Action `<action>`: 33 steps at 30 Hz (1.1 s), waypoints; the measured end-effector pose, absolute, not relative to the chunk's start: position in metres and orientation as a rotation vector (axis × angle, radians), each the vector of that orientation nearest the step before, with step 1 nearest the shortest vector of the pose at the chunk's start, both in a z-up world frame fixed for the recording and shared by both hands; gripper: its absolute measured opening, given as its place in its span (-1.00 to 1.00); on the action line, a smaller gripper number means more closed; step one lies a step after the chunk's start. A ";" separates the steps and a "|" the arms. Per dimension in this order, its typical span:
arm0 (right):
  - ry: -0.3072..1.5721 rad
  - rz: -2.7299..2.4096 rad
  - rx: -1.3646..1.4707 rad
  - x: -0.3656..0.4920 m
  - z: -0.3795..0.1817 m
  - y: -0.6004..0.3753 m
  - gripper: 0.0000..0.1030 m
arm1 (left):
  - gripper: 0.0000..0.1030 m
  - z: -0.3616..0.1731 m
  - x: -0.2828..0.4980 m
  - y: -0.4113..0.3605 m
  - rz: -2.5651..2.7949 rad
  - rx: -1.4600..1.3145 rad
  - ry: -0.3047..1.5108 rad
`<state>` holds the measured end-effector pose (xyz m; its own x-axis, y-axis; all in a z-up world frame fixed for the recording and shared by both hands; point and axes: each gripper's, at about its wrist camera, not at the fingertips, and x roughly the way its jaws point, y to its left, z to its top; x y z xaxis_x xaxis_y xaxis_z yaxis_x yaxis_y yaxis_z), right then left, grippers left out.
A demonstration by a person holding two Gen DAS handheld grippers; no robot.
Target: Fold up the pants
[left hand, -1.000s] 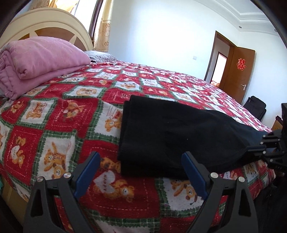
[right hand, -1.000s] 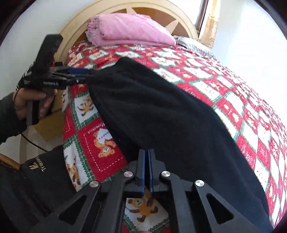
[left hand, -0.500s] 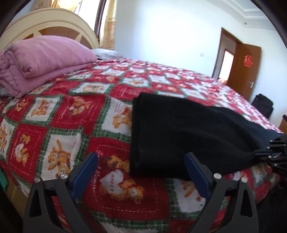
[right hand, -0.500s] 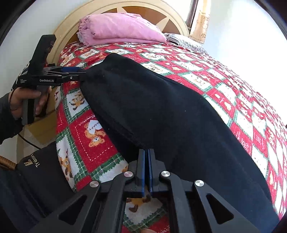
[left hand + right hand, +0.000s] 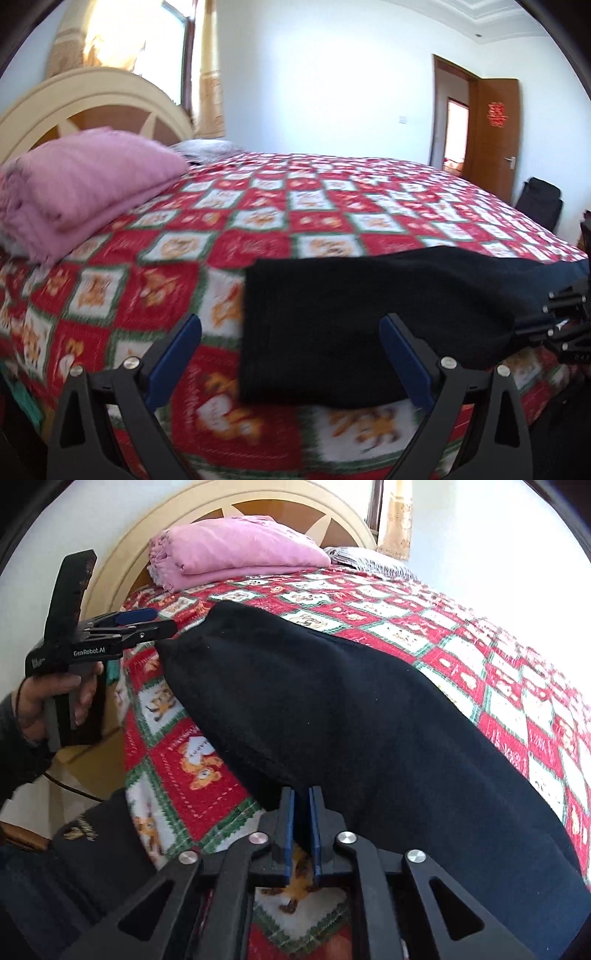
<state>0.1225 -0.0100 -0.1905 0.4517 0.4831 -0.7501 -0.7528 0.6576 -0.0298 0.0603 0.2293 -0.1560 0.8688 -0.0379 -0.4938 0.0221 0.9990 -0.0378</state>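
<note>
The black pants (image 5: 362,314) lie folded lengthwise along the near edge of the bed; they also fill the right wrist view (image 5: 351,720). My left gripper (image 5: 291,347) is open and empty, its blue pads (image 5: 177,350) wide apart, just off the pants' left end. It shows in the right wrist view (image 5: 147,624), held beside that end of the pants. My right gripper (image 5: 301,827) is nearly shut, with a narrow gap between its pads at the pants' near edge. It shows at the right edge of the left wrist view (image 5: 557,317).
A red, white and green bear-patterned bedspread (image 5: 332,206) covers the bed. A folded pink blanket (image 5: 77,188) lies by the cream headboard (image 5: 258,498). A brown door (image 5: 495,136) stands open at the far right. A dark bag (image 5: 539,199) sits by the wall.
My left gripper has drawn back from the pants and swung left. My right gripper's pads have parted from fully shut to a narrow gap.
</note>
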 end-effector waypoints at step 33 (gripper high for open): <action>0.867 0.482 -0.224 0.231 -0.175 -0.212 -0.98 | 1.00 -0.205 0.081 0.137 -0.281 0.089 0.557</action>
